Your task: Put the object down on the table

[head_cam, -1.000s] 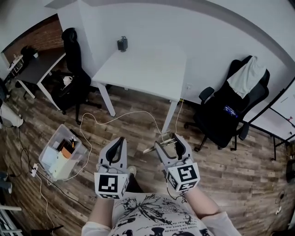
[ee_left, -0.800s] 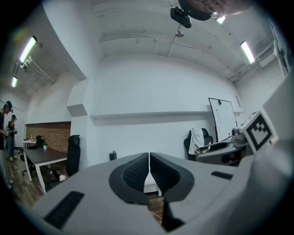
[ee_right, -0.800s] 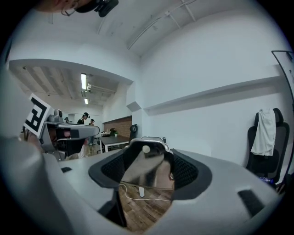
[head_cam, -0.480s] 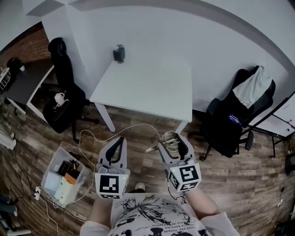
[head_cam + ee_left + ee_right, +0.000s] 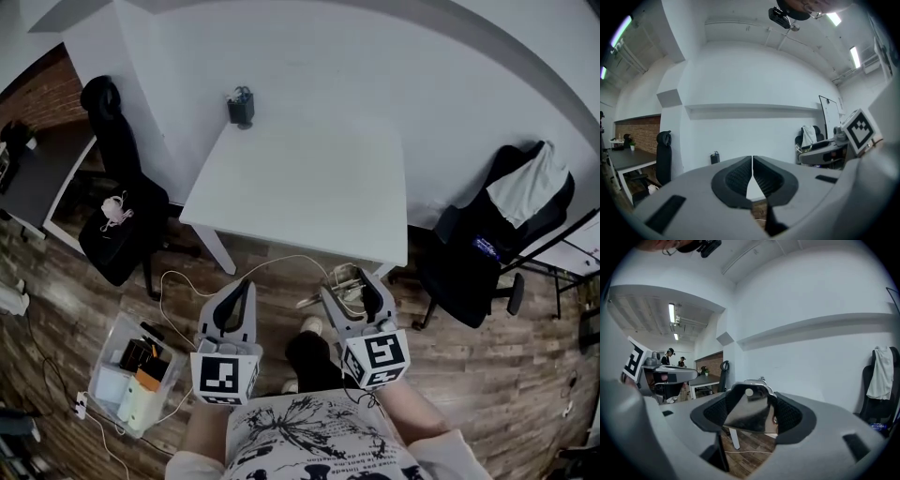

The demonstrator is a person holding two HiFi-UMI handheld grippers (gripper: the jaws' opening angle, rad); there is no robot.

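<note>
My right gripper is shut on a shiny metal utensil, whose end sticks out to the left below the jaws. In the right gripper view the utensil is a flat polished plate with a small hole, and it fills the gap between the gripper's dark ribbed pads. My left gripper is shut with nothing in it, its pads meeting edge to edge. Both grippers hang over the wooden floor, just short of the near edge of the white table.
A dark pen holder stands at the table's far left corner by the wall. Black office chairs stand to the left and to the right. A clear plastic box and a white cable lie on the floor.
The view has moved forward, so the table is larger and closer to both grippers. The grippers keep the same pose, and the utensil stays in the right one.
</note>
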